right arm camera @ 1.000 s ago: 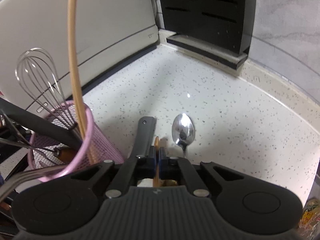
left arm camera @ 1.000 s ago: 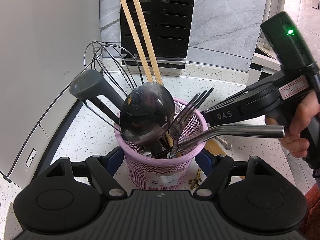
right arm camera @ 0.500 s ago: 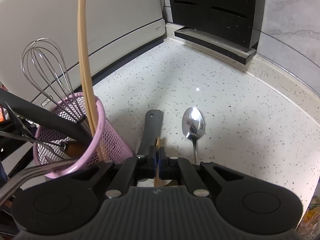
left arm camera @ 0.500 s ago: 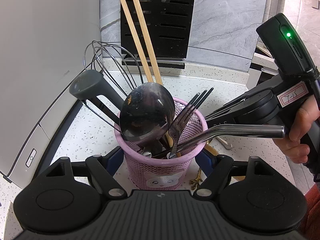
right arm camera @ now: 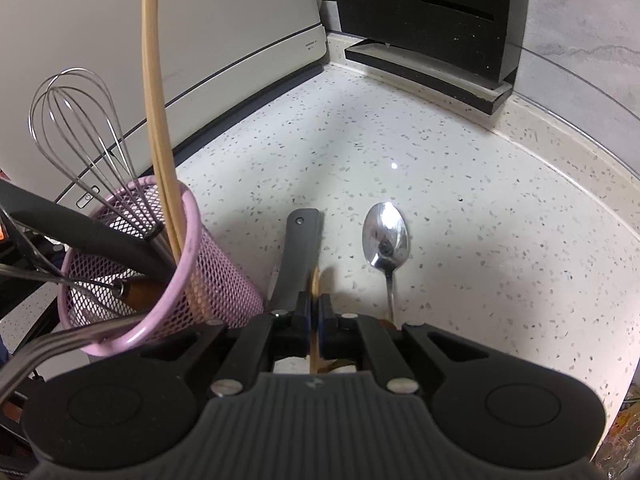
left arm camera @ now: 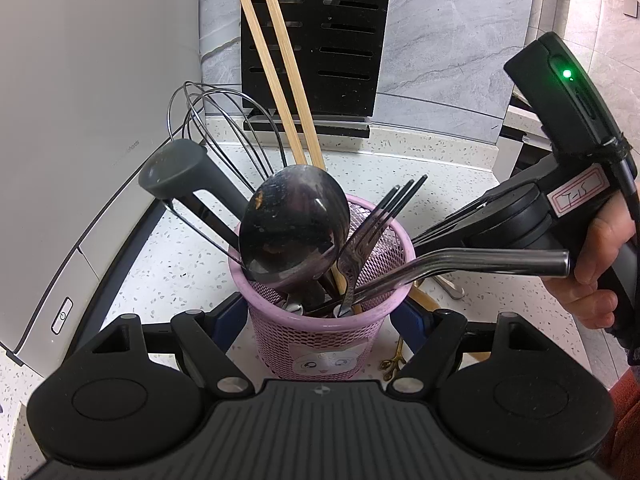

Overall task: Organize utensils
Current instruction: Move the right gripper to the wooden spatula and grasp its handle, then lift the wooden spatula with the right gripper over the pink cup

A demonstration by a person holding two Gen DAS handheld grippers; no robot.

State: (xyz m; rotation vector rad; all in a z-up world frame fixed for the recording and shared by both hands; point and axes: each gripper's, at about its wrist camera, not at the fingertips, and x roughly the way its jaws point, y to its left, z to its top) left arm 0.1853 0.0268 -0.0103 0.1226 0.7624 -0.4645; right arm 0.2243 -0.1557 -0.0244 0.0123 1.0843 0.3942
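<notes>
A pink mesh cup (left arm camera: 320,340) stands on the speckled counter, and my left gripper (left arm camera: 318,316) is shut on it, one blue pad against each side. The cup holds a dark ladle (left arm camera: 292,224), a whisk (left arm camera: 208,120), two chopsticks (left arm camera: 280,60), forks (left arm camera: 376,220), a bent metal straw (left arm camera: 500,260) and a grey-handled tool (left arm camera: 176,168). My right gripper (right arm camera: 315,312) is shut on a thin tan utensil (right arm camera: 315,280) seen edge-on, just right of the cup (right arm camera: 216,280). On the counter lie a steel spoon (right arm camera: 385,240) and a grey handle (right arm camera: 302,248).
A black slotted block (left arm camera: 316,40) stands against the back wall. A white appliance (left arm camera: 80,120) fills the left side. The speckled counter (right arm camera: 480,200) curves off to the right. A person's hand (left arm camera: 600,272) grips the right gripper's handle. A small gold utensil end (left arm camera: 394,360) lies by the cup.
The right gripper has shifted slightly beside the cup, still shut on the tan utensil. The left gripper and the cup have kept still.
</notes>
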